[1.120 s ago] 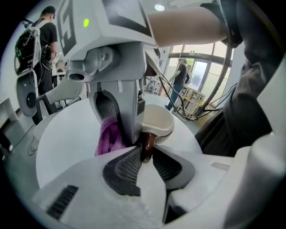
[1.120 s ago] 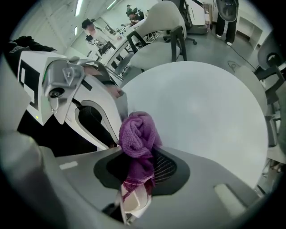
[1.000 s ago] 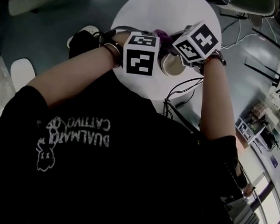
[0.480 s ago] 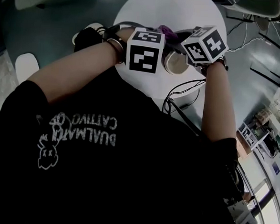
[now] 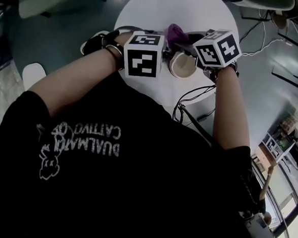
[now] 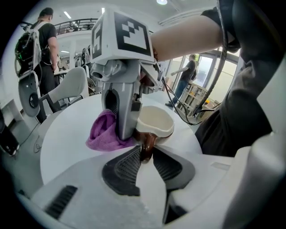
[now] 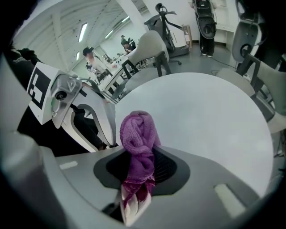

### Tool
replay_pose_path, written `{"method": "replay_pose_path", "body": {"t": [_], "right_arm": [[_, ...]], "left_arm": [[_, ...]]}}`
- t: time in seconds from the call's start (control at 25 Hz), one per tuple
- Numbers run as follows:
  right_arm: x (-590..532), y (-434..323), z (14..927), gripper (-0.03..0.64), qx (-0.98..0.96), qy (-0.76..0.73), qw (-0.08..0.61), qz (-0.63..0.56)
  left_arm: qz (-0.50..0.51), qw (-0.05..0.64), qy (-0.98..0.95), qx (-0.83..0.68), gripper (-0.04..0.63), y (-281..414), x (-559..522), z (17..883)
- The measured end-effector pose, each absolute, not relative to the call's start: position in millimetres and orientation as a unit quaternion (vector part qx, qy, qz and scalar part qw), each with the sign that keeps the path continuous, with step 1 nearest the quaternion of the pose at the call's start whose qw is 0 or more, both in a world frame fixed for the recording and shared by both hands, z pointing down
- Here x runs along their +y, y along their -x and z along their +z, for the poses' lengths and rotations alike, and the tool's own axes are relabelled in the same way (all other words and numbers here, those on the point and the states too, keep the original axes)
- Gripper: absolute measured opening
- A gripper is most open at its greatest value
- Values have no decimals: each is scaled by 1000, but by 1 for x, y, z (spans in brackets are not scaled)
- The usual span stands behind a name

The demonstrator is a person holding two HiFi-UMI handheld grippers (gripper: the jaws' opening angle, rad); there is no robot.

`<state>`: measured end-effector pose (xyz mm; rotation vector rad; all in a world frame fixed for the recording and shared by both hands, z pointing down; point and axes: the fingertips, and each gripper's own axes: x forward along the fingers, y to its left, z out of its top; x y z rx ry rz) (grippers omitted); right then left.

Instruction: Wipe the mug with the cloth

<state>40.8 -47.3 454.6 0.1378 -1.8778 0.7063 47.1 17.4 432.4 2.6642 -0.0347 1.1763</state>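
Purple terry cloth (image 7: 137, 134) is bunched and clamped between the jaws of the right gripper (image 7: 139, 157). These jaws stand narrow, closed on the fabric, and a twisted knob of it projects beyond their tips.

The left gripper (image 6: 146, 153) also has its jaws narrow, closed on the glossy brown handle (image 6: 146, 145) of a ceramic mug, brown outside and cream inside (image 6: 154, 124). The mug stands upright, mouth up, over the round white desk (image 6: 62, 147), near the edge closest to the person. Whether its base rests on the desk or is lifted just clear cannot be told from these views.

In the left gripper view, the right gripper points down just beside the mug's rim. The cloth lies against the mug's outer wall on that side.

In the head view, both grippers meet over the near part of the desk. The mug's open mouth shows between them, and the cloth sits at its far side.
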Motion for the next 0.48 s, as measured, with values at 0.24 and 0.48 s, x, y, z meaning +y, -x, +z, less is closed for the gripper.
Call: {"method": "replay_pose_path", "body": {"t": [0.24,0.48], "right_arm": [[-57,-51,451,118,-803,-113,474,344],[-59,-80,428,120,-824,-165,386,380]], "left_arm": [[406,122,-905,-23,89,-46,18,434],[419,125,-899,-34,91,-56,24,422]]}}
